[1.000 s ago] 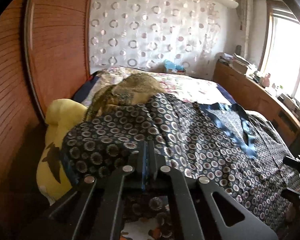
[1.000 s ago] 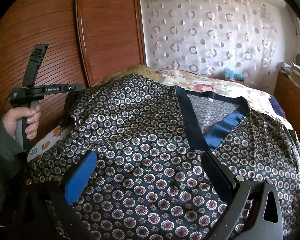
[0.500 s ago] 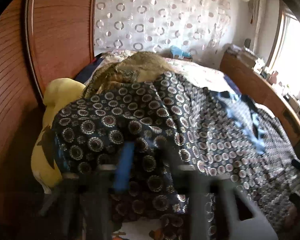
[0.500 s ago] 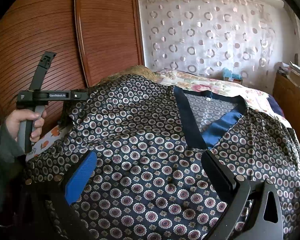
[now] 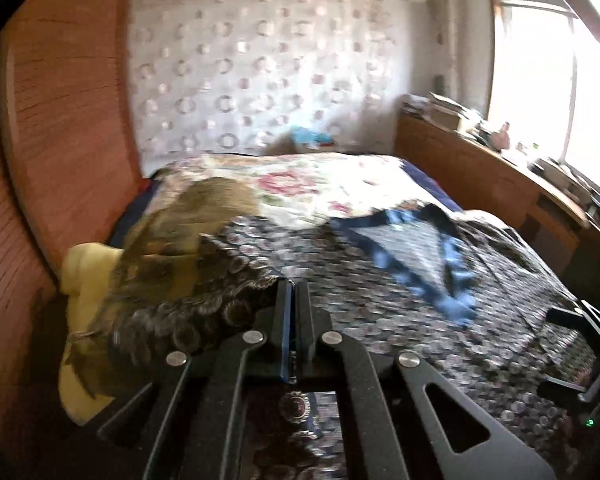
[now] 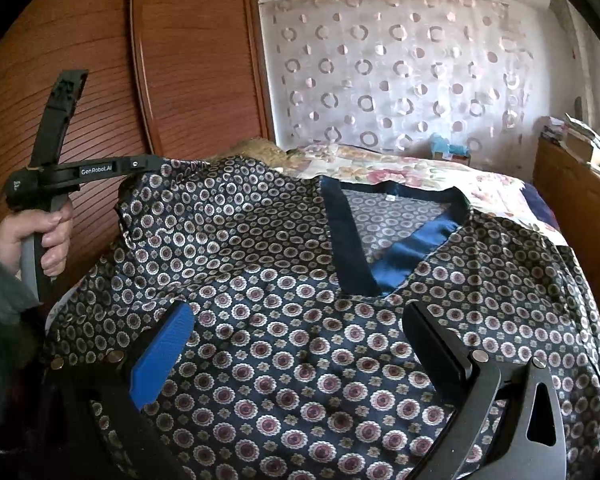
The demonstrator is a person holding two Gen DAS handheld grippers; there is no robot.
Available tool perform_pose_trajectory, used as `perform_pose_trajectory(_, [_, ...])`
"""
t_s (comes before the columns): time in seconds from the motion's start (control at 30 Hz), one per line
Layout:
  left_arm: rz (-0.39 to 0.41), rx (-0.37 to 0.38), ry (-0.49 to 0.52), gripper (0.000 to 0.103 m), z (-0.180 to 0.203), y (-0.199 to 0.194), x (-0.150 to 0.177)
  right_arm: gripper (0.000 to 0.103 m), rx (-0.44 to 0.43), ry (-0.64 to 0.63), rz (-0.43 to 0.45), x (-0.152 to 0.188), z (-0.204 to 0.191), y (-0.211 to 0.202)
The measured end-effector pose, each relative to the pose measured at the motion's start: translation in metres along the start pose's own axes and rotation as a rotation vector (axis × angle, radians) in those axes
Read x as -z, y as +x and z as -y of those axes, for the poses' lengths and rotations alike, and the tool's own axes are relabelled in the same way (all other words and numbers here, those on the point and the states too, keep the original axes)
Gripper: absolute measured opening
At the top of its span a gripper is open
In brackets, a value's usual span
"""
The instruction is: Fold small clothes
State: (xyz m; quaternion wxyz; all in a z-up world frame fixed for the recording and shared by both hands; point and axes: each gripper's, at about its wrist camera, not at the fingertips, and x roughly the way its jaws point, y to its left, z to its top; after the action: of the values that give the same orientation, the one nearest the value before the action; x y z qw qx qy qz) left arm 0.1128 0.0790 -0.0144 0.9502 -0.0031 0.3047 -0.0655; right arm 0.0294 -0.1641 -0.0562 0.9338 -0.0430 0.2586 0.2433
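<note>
A dark blue garment (image 6: pixel 300 280) printed with small rings and trimmed with a blue V-neck (image 6: pixel 384 240) lies spread over the bed. In the left wrist view the same garment (image 5: pixel 380 300) looks blurred. My left gripper (image 5: pixel 292 286) is shut on the garment's left edge and holds that corner raised off the bed. The right wrist view shows the left gripper (image 6: pixel 156 162) at the far left, held by a person's hand (image 6: pixel 40 236). My right gripper (image 6: pixel 300 340) hovers open over the garment's lower middle, with nothing pinched between its fingers. It also shows as the right gripper (image 5: pixel 588 344) at the left wrist view's right edge.
Wooden wardrobe doors (image 6: pixel 100 60) stand close on the left. A yellow pillow (image 5: pixel 84 272) and a brown blanket (image 5: pixel 204 208) lie by the garment's left edge on the floral bedspread (image 5: pixel 320 184). A cluttered wooden sideboard (image 5: pixel 500 184) runs under the window on the right.
My left gripper has moved up and to the right with the garment's edge in it, lifting that corner. The right gripper has stayed where it was, still open.
</note>
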Motion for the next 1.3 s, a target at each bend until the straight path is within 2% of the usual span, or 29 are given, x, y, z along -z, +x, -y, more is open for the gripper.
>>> perform_pose_trajectory(0.1, [-0.022, 0.018, 0.028, 0.009, 0.013, 0.001, 0.003, 0.103, 0.008, 0.009, -0.002, 0.002, 0.004, -0.002])
perform_pose_trajectory(0.17, [-0.012, 0.031, 0.030, 0.025, 0.014, -0.007, 0.008, 0.103, 0.011, 0.013, -0.005, 0.002, 0.006, -0.003])
perform_pose_trajectory(0.2, [0.002, 0.032, 0.021, 0.040, 0.011, -0.014, 0.011, 0.103, 0.012, 0.015, -0.007, 0.003, 0.006, -0.003])
perform_pose_trajectory(0.27, [0.021, 0.033, 0.000, 0.049, 0.004, -0.025, 0.016, 0.103, 0.013, 0.014, -0.012, 0.003, 0.007, -0.002])
perform_pose_trajectory(0.33, [0.037, 0.031, -0.028, 0.063, -0.008, -0.039, 0.022, 0.103, 0.009, 0.010, -0.015, 0.000, 0.008, -0.001])
perform_pose_trajectory(0.43, [0.066, 0.002, -0.056, 0.077, -0.025, -0.059, 0.032, 0.103, -0.010, -0.003, -0.014, -0.006, 0.004, 0.001])
perform_pose_trajectory(0.53, [0.084, -0.029, -0.073, 0.079, -0.042, -0.077, 0.043, 0.103, -0.042, -0.034, -0.008, -0.019, -0.004, 0.006])
perform_pose_trajectory(0.67, [0.104, -0.087, -0.101, 0.079, -0.065, -0.097, 0.057, 0.094, -0.109, -0.105, 0.012, -0.048, -0.028, 0.017])
perform_pose_trajectory(0.8, [0.108, -0.115, -0.110, 0.079, -0.076, -0.108, 0.068, 0.083, -0.196, -0.180, 0.033, -0.080, -0.060, 0.034])
perform_pose_trajectory(0.93, [0.115, -0.132, -0.117, 0.079, -0.085, -0.116, 0.077, 0.081, -0.277, -0.255, 0.012, -0.107, -0.101, 0.064])
perform_pose_trajectory(1.13, [0.116, -0.154, -0.142, 0.079, -0.099, -0.124, 0.088, 0.070, -0.345, -0.339, -0.108, -0.123, -0.147, 0.127])
perform_pose_trajectory(1.3, [0.105, -0.158, -0.158, 0.079, -0.104, -0.122, 0.095, 0.067, -0.354, -0.409, -0.247, -0.119, -0.181, 0.174])
